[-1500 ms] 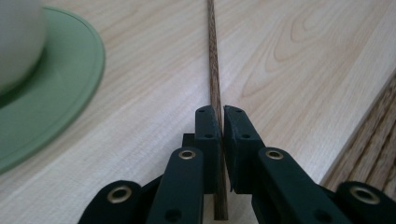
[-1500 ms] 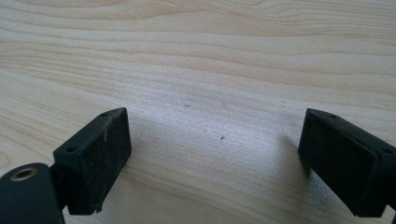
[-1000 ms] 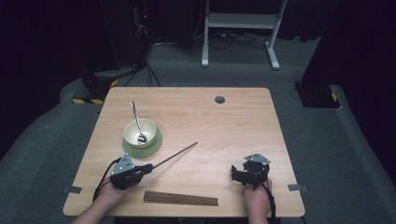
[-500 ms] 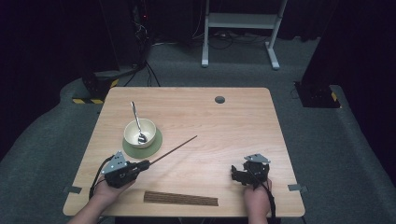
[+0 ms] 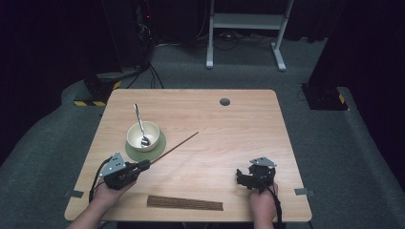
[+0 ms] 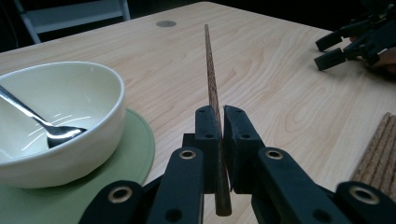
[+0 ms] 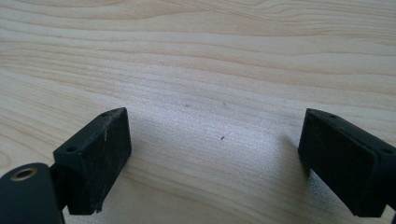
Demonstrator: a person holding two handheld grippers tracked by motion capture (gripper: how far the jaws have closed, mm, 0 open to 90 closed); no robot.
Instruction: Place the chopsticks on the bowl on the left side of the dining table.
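While the left gripper (image 5: 143, 166) rests near the front left corner of the table (image 5: 239, 129), its jaws are pressed tight on one brown chopstick (image 5: 175, 146). Just behind and to the right of this gripper stands a cream bowl (image 5: 143, 135) on a round green mat (image 5: 160, 145). Inside the bowl lies a metal spoon (image 5: 140, 126), its scoop on the bottom and its handle leaning out over the back rim. No writing or label can be read on the bowl, the mat or either tool.

From the left gripper view the chopstick (image 6: 212, 93) runs up between the two black pads, its blunt end poking out a little below them, and its thin end points away across the bare wood to the right of the bowl (image 6: 60, 121). From above, the stick passes just beside the mat's right edge, slanting back and right from the bowl.

In front of the bowl, near the table's front edge, lies a flat brown slatted strip (image 5: 185, 203). Well to the right of the bowl, the right gripper (image 5: 242, 177) sits on the table with its jaws spread wide and nothing between them, just bare wood (image 7: 210, 70).
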